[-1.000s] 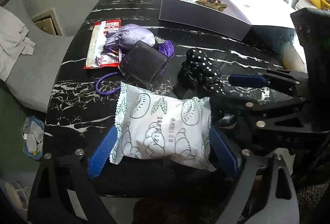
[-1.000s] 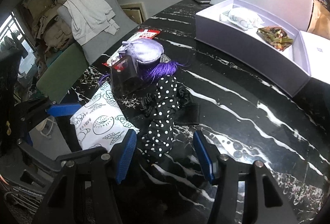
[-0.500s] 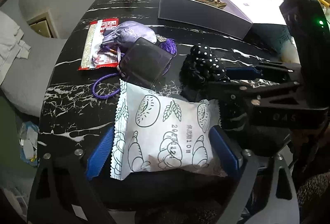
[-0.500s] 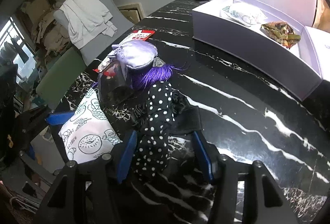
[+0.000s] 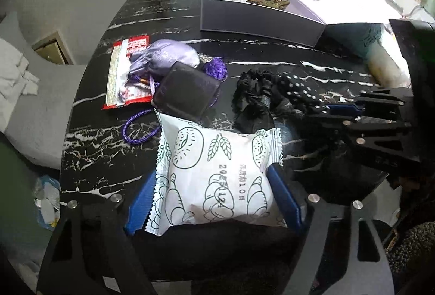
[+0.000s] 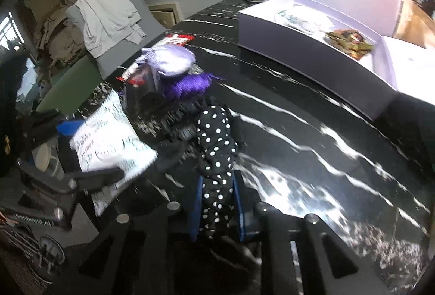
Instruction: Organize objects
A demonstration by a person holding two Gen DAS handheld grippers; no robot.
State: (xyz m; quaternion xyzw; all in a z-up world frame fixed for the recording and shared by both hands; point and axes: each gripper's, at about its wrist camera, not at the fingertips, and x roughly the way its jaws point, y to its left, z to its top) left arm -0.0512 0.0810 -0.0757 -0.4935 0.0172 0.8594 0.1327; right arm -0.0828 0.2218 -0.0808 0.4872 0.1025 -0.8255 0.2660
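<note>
A white snack packet (image 5: 214,159) printed with bread drawings lies at the near edge of the black marble table (image 5: 89,143). My left gripper (image 5: 213,202) is closing on it, its blue pads against the packet's two sides. Just to the right lies a black polka-dot cloth (image 6: 214,137) bunched with black ruffled fabric (image 5: 252,94). My right gripper (image 6: 218,202) is closing too, and its blue pads pinch the near end of the polka-dot cloth. The same packet (image 6: 108,143) shows blurred in the right wrist view.
Behind the packet are a dark square case (image 5: 187,94), a lilac pouch (image 5: 163,56), a red wrapper (image 5: 122,72) and a purple cord (image 5: 136,129). An open lilac box (image 5: 258,20) holding two items stands at the back. A grey chair (image 6: 106,15) draped with white cloth is left of the table.
My right gripper moved onto the polka-dot cloth and its jaws closed from wide apart to pinching it. The left jaws narrowed onto the snack packet.
</note>
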